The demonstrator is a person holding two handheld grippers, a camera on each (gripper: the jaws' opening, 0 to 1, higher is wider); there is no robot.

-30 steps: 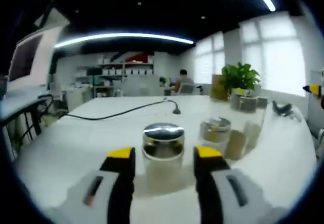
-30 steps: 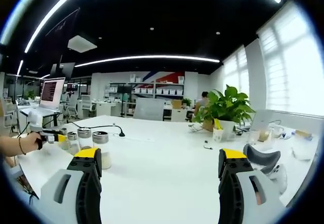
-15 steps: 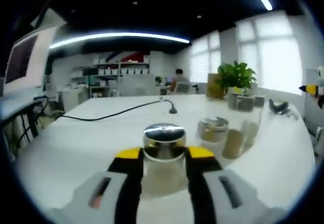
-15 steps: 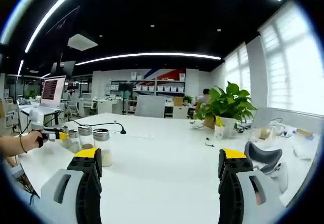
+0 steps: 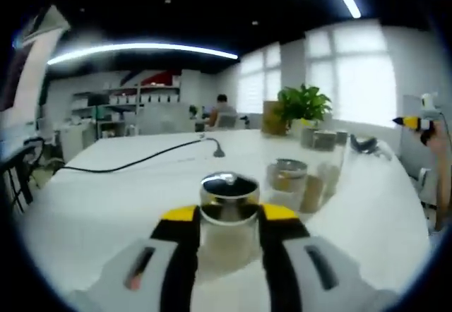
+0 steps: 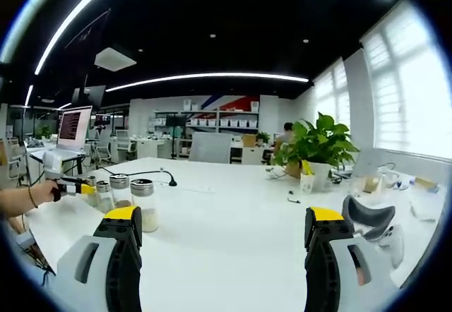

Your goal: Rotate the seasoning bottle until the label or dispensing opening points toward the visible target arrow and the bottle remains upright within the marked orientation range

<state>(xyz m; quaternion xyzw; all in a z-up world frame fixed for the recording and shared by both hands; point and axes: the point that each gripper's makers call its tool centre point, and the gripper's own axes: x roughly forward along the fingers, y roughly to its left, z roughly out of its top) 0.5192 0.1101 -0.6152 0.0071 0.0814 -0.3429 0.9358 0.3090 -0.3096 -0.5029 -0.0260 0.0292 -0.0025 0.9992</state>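
A glass seasoning bottle with a shiny metal lid stands upright on the white table. My left gripper is shut on it, one yellow-tipped jaw on each side just under the lid. Two more seasoning bottles stand close behind it to the right. In the right gripper view the same row of bottles sits far left, with the left gripper and a person's hand beside it. My right gripper is open over bare table, holding nothing, and also appears as the right gripper.
A black cable runs across the table behind the bottles. A potted plant and small items stand at the far right side, a grey rounded object lies nearer. A monitor stands at the far left.
The left jaws went from open beside the bottle to shut on it. Since then the left view has swung, the background sliding left, with the bottle still gripped. The right gripper stayed put.
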